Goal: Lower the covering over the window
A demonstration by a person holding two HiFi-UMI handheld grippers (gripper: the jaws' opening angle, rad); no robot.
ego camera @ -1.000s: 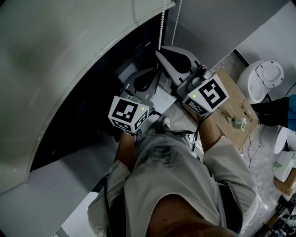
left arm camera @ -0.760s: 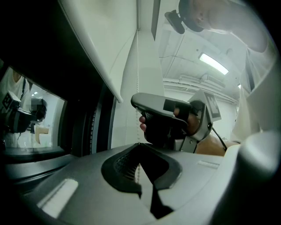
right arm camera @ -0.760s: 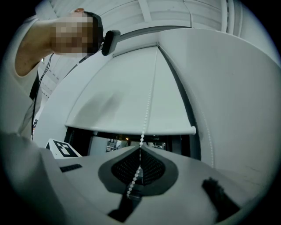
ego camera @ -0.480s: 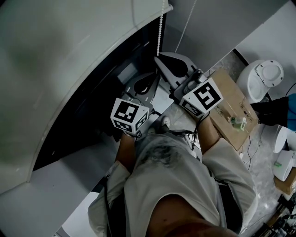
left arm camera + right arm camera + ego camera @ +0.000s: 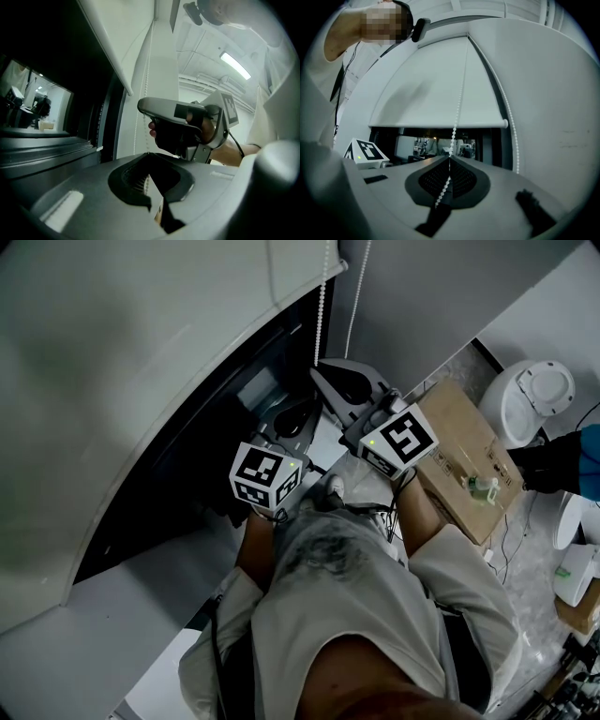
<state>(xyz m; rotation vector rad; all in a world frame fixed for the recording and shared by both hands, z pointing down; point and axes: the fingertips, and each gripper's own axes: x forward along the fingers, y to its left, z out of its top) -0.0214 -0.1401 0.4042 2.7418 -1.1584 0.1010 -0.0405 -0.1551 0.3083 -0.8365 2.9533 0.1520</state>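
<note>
Window wall fills most of the head view; window [image 5: 187, 456] is just a dark pane, and what's behind the glass is too murky to ID, only some lit clutter in the right gripper view; white roller blind [image 5: 122, 362] is partway down, covering the upper glass w/ a straight bottom bar; its top is cut off by the frame edge; person's torso [image 5: 356, 615] blocks whatever's below the grippers; cardboard box [image 5: 469, 451] off to the right, bits on it too small to tell; left gripper [image 5: 148, 153] has its jaws fully together w/ the bead chain [image 5: 144, 131] pinched between them; right gripper [image 5: 450, 158] same deal, jaws together on the chain; chain is small white beads running straight up in front of the blind; its lower end is hidden under the jaws; second strand [image 5: 511, 126] hangs by the wall, apart from both grippers.
</note>
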